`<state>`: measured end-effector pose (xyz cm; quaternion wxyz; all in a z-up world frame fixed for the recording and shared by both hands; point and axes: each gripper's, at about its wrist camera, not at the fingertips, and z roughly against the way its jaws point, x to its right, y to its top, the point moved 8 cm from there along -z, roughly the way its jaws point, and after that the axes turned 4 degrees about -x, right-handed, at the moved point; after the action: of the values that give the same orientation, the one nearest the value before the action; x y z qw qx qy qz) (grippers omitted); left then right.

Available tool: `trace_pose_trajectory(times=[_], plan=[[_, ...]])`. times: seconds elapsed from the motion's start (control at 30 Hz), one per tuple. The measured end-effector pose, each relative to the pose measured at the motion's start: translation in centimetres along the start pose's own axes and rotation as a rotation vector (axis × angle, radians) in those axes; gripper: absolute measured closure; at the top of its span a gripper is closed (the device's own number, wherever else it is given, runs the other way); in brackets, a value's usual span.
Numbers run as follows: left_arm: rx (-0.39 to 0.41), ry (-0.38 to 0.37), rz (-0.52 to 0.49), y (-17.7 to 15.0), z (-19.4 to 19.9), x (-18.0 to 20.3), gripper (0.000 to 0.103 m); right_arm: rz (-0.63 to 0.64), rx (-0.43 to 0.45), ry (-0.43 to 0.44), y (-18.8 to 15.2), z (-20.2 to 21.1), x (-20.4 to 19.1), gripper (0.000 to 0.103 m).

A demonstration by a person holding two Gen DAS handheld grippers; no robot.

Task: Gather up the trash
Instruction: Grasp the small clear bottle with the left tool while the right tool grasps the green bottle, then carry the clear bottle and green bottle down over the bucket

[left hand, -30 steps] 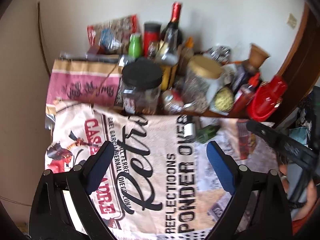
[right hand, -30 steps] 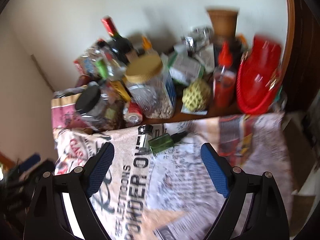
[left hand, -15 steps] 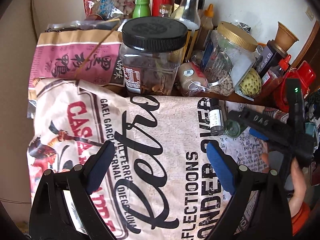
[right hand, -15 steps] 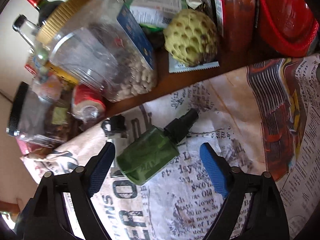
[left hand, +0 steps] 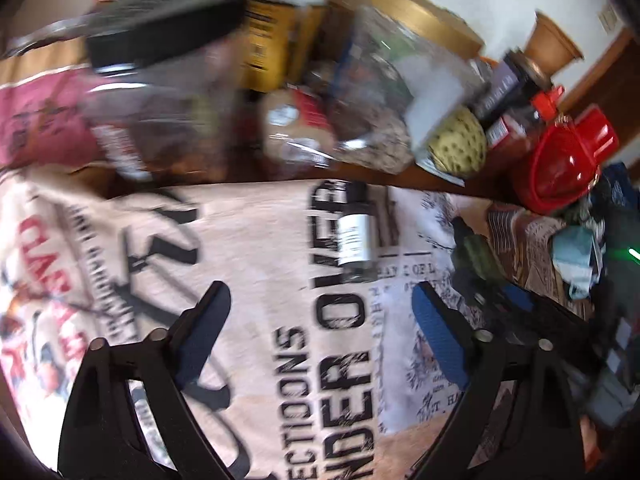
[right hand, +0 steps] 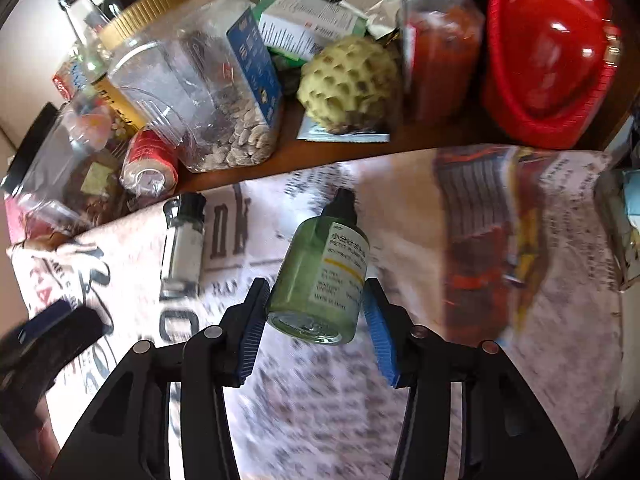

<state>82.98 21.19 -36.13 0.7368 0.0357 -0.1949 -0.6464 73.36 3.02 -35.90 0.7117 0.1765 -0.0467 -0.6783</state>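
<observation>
- Right hand-held gripper [right hand: 316, 312]: jaws have just been closing, and the blue pads now press on either side of a small green glass bottle with a black cap and a white printed label [right hand: 322, 276]. The bottle sits between the pads base toward the camera, cap pointing away, over the printed newspaper-pattern cloth [right hand: 400, 240] that covers the table.
- Left hand-held gripper [left hand: 320, 332]: jaws stand wide, having closed a little; nothing lies between the blue pads, only the cloth below them.
- Small clear vial with a black cap and a white label [left hand: 356, 232]: lies on its side on the cloth, just ahead of the left hand-held gripper and apart from it. In the right wrist view it lies left of the green bottle, not touching it.
- Right wrist view only: the grip on the green bottle is plain here. In the left wrist view the bottle is a dark green blur at the right, partly hidden by the other tool; the contact cannot be judged there.
- Left wrist view only: a black-lidded clear jar [left hand: 160, 80] and a pink printed bag [left hand: 40, 120] at far left, both blurred.
- Both views: behind the cloth's edge, on bare brown wood, stand a clear plastic jar with a gold lid [right hand: 200, 92], a pale green knobbly fruit [right hand: 348, 84], a red sauce bottle [right hand: 444, 40] and a red plastic scoop-shaped container [right hand: 548, 64].
</observation>
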Motion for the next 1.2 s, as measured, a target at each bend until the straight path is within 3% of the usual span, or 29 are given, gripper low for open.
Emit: trace_pose_trajectory(times=[0.33,0.43,0.57,0.67,0.83,1.03,1.2], plan=[[-0.030,0.083,-0.086,1.5,-5.5,2.3,0.058,-0.004,0.048,0.023,-2.6,5.2,2.8,0.063],[-0.011,0.136,-0.114,1.8,-6.1,2.5,0.063,0.008,0.055,0.026,-1.2,5.9,2.2,0.064],[0.000,0.149,-0.113,1.7,-6.3,2.9,0.075,0.012,0.065,0.042,-1.1,6.6,2.1,0.064],[-0.005,0.129,-0.097,0.7,-6.2,3.5,0.076,0.014,0.080,0.057,-1.1,7.0,2.4,0.064],[0.039,0.055,-0.073,-1.3,-2.4,4.9,0.076,0.009,0.116,0.076,-1.7,9.7,4.1,0.064],[0.152,0.086,-0.098,-3.6,4.6,8.1,0.076,0.012,0.193,0.088,-2.2,13.7,6.2,0.064],[0.245,0.162,-0.140,-5.9,10.5,11.3,0.076,0.052,0.271,0.116,-3.7,18.5,8.0,0.064]])
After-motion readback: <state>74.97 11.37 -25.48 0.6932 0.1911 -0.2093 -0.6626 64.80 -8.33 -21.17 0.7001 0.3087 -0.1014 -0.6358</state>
